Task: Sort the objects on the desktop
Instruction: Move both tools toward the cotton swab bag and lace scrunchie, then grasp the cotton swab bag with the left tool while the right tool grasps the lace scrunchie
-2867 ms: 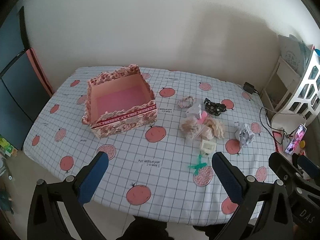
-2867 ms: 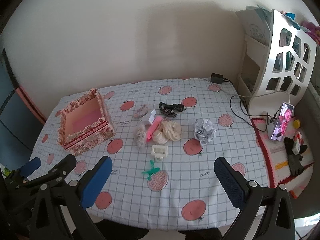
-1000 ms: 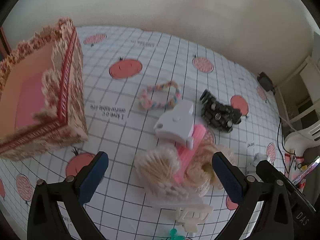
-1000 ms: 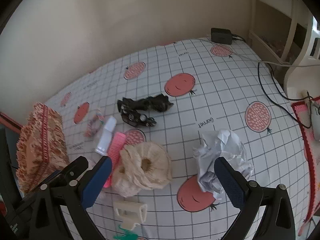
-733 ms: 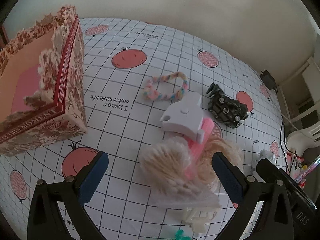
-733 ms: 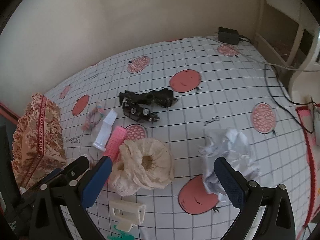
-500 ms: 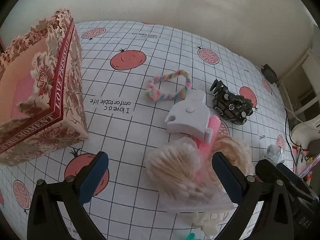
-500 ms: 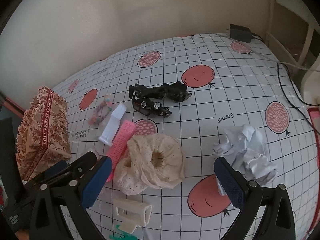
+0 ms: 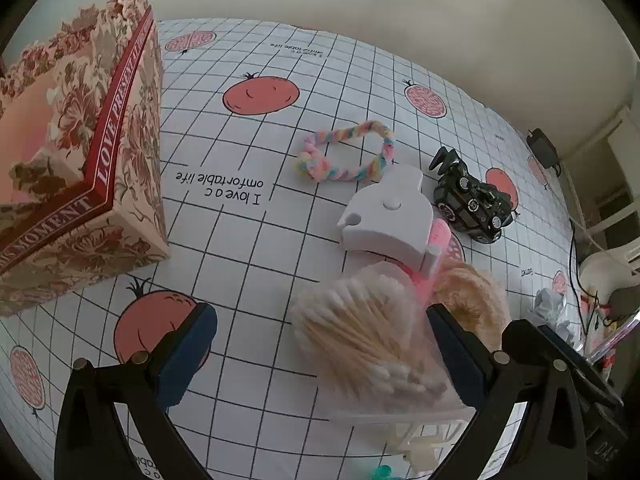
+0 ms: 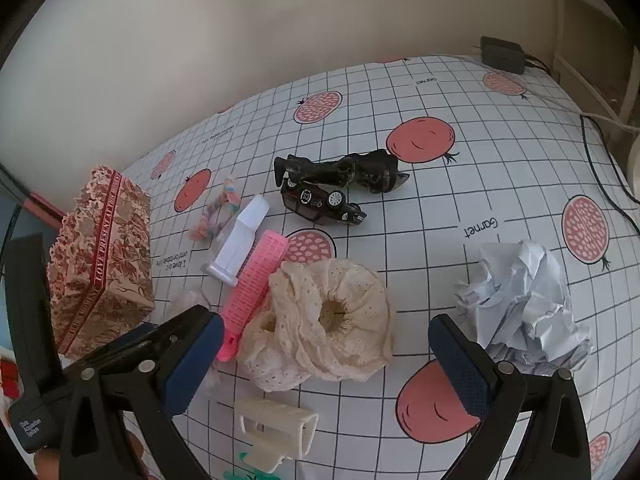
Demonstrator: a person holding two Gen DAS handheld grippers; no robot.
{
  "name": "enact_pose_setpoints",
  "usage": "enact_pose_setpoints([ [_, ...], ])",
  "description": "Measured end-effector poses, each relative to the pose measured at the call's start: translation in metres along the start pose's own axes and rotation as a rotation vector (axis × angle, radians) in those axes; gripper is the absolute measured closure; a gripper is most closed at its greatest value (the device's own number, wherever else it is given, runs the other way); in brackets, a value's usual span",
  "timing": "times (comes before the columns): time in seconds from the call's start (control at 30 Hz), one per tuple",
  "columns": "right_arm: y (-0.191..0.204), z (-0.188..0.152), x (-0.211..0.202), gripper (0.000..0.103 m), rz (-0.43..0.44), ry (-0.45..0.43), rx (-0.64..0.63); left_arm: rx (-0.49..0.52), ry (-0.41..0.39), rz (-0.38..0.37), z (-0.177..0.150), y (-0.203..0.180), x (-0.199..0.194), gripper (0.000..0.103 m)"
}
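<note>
Your left gripper (image 9: 320, 344) has its jaws wide apart around the bag of cotton swabs (image 9: 360, 340) in the middle of the surface (image 9: 240, 240), and your right gripper (image 10: 324, 356) has its jaws wide apart around the cream scrunchie (image 10: 320, 316), touching nothing, with the flowery box (image 9: 80, 152) near the left edge.

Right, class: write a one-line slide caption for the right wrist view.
Open right claw hovers over a cream scrunchie, beside crumpled paper and a pink comb.
</note>
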State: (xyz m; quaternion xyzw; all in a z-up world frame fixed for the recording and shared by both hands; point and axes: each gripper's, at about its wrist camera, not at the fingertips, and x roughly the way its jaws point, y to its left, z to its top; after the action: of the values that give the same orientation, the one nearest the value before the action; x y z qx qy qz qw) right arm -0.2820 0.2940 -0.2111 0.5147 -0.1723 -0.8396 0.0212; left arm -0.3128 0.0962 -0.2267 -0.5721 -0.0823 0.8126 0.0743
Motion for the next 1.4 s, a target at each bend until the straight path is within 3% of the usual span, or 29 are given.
enact_pose_setpoints([
  [0.2, 0.000, -0.004, 0.002, 0.001, -0.019, 0.000, -0.002, 0.013, 0.005, 0.014, 0.000, -0.001, 0.004, 0.001],
  [0.33, 0.001, -0.005, 0.000, 0.015, -0.048, -0.009, -0.021, 0.021, 0.001, 0.019, 0.000, 0.000, 0.003, 0.003],
  [0.57, -0.003, -0.005, 0.001, 0.022, -0.043, 0.004, -0.010, 0.017, 0.000, 0.022, 0.001, 0.002, 0.002, 0.007],
  [0.67, 0.001, -0.006, 0.001, 0.029, -0.033, 0.011, -0.023, 0.010, 0.000, 0.013, 0.000, 0.003, 0.000, 0.016],
  [0.83, 0.008, -0.011, 0.008, 0.046, -0.016, 0.045, -0.048, 0.012, 0.013, 0.003, 0.000, 0.001, 0.003, 0.022],
  [1.07, 0.009, -0.013, 0.009, 0.055, -0.003, 0.054, -0.044, 0.033, 0.034, -0.006, -0.002, -0.002, 0.005, 0.035],
  [1.23, 0.011, -0.016, 0.014, 0.065, 0.005, 0.069, -0.053, 0.039, 0.035, -0.001, -0.001, -0.003, 0.004, 0.037],
  [1.4, 0.014, -0.018, 0.016, 0.066, -0.015, 0.054, -0.080, 0.029, 0.040, -0.006, -0.001, -0.002, 0.007, 0.036],
])
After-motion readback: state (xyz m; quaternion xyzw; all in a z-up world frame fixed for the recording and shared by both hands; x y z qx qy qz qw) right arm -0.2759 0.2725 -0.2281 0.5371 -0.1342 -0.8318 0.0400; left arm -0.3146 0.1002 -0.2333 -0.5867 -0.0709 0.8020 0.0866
